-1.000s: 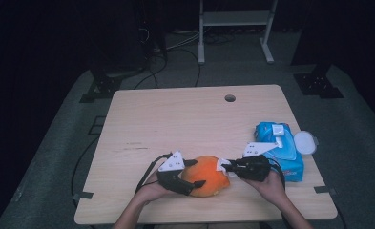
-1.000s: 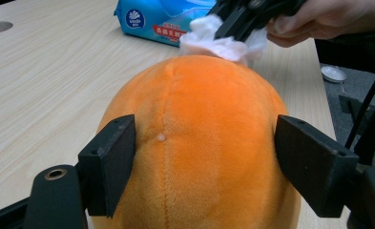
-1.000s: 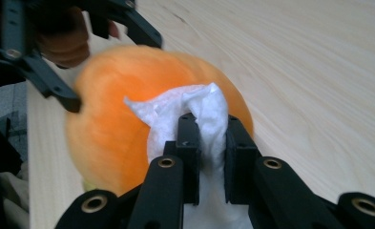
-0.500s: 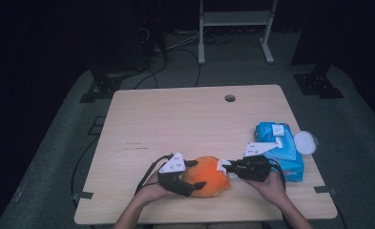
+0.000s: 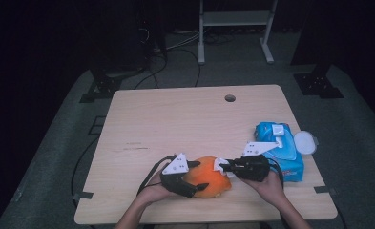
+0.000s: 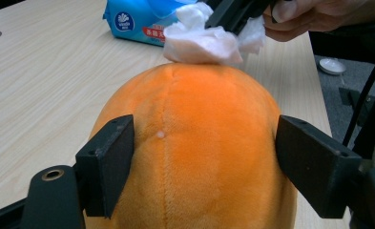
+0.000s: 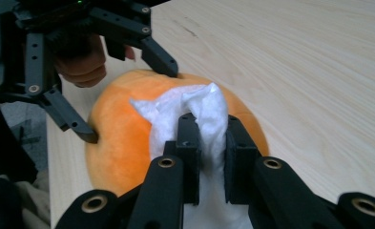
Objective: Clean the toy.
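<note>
An orange plush toy lies near the front edge of the wooden table. My left gripper straddles it from the left, one jaw against each side of the plush. Those jaws have just been opening a little, and they still touch the plush. My right gripper comes in from the right, shut on a crumpled white wipe. The wipe rests on the top of the plush.
A blue pack of wet wipes lies at the right edge of the table, behind my right hand. A round white lid sits beside it. A cable hole is at the far side.
</note>
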`<state>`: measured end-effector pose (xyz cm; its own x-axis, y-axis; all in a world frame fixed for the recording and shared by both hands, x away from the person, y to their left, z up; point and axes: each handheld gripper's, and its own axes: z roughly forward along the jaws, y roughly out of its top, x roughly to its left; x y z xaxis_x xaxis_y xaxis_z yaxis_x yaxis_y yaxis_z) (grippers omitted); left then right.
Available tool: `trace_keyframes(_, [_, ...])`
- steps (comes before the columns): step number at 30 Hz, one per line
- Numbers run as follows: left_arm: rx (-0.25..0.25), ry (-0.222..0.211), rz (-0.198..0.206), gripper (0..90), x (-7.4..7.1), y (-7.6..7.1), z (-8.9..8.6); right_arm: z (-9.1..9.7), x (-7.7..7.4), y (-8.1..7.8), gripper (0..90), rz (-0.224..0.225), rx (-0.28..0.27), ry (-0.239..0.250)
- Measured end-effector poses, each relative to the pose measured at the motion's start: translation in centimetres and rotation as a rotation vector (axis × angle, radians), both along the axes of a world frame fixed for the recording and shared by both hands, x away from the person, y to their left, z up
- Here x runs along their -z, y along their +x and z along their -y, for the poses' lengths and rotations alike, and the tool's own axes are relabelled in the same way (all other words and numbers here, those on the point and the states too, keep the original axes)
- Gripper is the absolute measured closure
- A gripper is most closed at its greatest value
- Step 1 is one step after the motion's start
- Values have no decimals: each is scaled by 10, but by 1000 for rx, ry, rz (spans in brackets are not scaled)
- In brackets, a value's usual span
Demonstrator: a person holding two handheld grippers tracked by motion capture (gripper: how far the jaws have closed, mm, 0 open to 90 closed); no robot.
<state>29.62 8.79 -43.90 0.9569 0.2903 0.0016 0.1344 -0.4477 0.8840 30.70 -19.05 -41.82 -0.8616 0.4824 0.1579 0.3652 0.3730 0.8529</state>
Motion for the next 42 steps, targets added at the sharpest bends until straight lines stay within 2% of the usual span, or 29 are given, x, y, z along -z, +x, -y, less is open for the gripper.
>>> trace_keyframes(4, [-5,6,5,220,0,0,-1,-6,-2,-4,788,23,-12,-10])
trace_keyframes(8, [-24,-8,-10,229,1,5,-8,0,2,0,788,0,-2,-10])
trace_keyframes(13, [-57,-38,-50,230,3,12,-18,8,9,0,787,-26,16,-41])
trace_keyframes(15, [-63,-44,-56,229,3,13,-18,6,4,-5,788,-3,10,-42])
trace_keyframes(18, [-72,-43,-54,228,3,13,-15,1,-4,-11,788,19,-20,-17])
trace_keyframes(20, [-74,-37,-50,225,3,12,-15,-3,-5,-11,787,32,-29,-27])
trace_keyframes(27, [-75,-57,-59,155,3,11,-10,8,9,1,787,-26,16,-44])
trace_keyframes(31, [-58,-47,-38,162,1,6,-1,1,-1,-2,787,11,2,-14])
trace_keyframes(33, [-32,-40,-20,162,-1,1,4,-3,-6,-2,787,9,-21,14])
trace_keyframes(35, [-27,-15,4,155,-3,0,5,-7,-6,-4,788,22,-26,-11])
trace_keyframes(37, [-43,-40,-29,108,-4,3,1,-5,-3,-3,787,14,-23,-11])
trace_keyframes(39, [-86,-24,-46,68,-3,6,-2,0,-1,-2,787,9,-8,-15])
trace_keyframes(40, [-90,-25,-62,57,-1,8,-3,3,0,-1,787,8,1,-16])
trace_keyframes(42, [-83,-26,-69,90,2,8,-2,5,-1,0,787,4,7,-11])
